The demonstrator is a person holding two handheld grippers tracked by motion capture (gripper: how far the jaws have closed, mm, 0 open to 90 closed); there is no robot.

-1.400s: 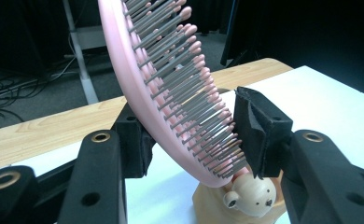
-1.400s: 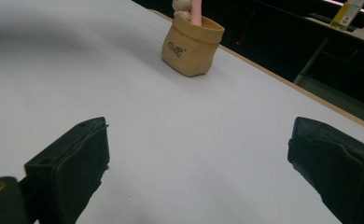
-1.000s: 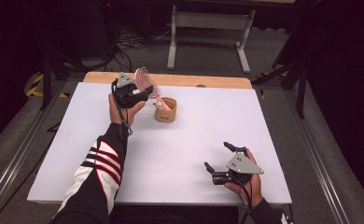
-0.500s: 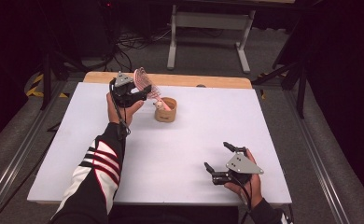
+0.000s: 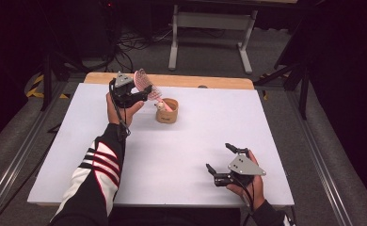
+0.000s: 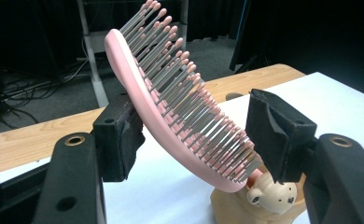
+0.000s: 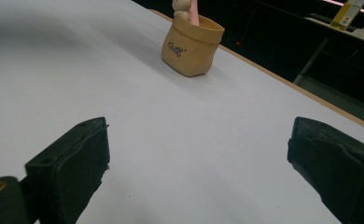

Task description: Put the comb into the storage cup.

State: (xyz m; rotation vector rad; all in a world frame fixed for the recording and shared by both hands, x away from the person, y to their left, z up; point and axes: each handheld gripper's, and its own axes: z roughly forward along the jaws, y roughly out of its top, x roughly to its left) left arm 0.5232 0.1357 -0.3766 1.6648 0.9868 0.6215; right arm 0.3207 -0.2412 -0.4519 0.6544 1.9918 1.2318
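Spanning the high view, your white table (image 5: 172, 155) carries one tan pot (image 5: 166, 113) near its far edge, with the pink hairbrush (image 5: 146, 84) standing handle-down in it, so the placing looks done and letting go remains. Your left gripper (image 5: 141, 96) brackets the brush; its own view shows the left pad on the brush back, the right pad off the bristles (image 6: 189, 93). Your right gripper (image 5: 221, 160) rests released, jaws wide, near you. Its view reveals lettering on the pot (image 7: 192, 46).

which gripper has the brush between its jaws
The left gripper, up by the cup; the pink brush sits between its jaws. The right gripper is open and empty.
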